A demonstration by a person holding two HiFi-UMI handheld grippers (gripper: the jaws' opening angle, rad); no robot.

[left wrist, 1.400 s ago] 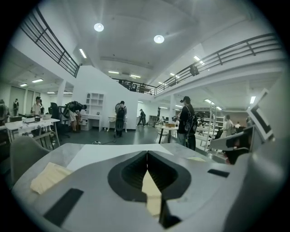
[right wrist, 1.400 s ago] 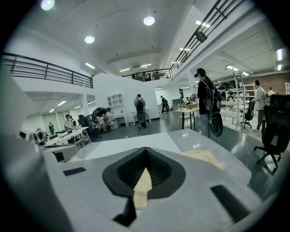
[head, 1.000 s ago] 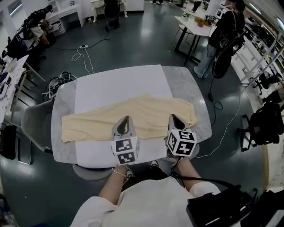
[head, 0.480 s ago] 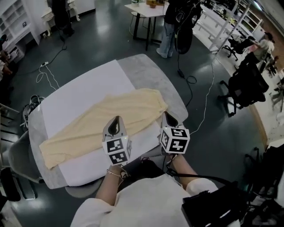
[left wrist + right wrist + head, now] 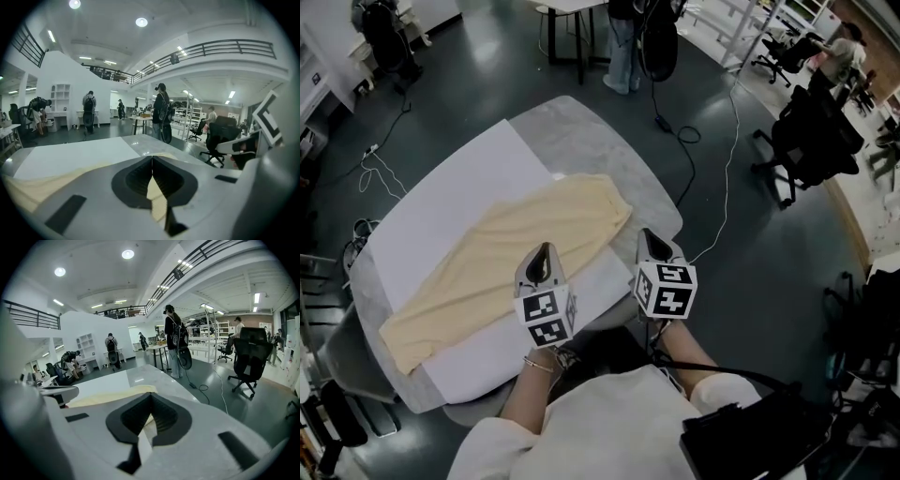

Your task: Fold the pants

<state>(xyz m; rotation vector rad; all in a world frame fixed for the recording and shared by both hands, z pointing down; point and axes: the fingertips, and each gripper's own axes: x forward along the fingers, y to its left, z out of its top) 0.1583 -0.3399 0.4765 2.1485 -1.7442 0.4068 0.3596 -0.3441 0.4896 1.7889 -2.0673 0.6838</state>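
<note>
Alright, here we are over the tabletop (image 5: pixel 609 150), a grey marbled slab with rounded corners and a white sheet (image 5: pixel 459 192) covering most of its middle. The pants (image 5: pixel 525 246), pale yellow, lie flat and stretched lengthwise across that sheet. Their broader end sits toward the tabletop's end nearest the office chair (image 5: pixel 811 141), and the narrower end runs off the sheet toward the opposite near corner. The left tool (image 5: pixel 546 251) hangs over the tabletop's near side, its tip above the near edge of the pants about halfway along. Its own view shows the jaws pressed together at the tip with no cloth caught between them, only yellow fabric showing beyond the hollow of the pads. The right tool (image 5: pixel 650 239) is at the tabletop's near rim, just beside the broad end of the pants, and its jaws are pressed together too, with nothing pinched. Whether either tip is actually touching cloth or sheet, I can't say from here. Each tool carries its marker cube at the back, close to the person's hands at the tabletop's near edge. Beyond the tabletop's far end a person (image 5: pixel 623 37) in dark clothes stands by another desk, and a cable (image 5: pixel 712 178) trails over the dark floor beside the tabletop.
</note>
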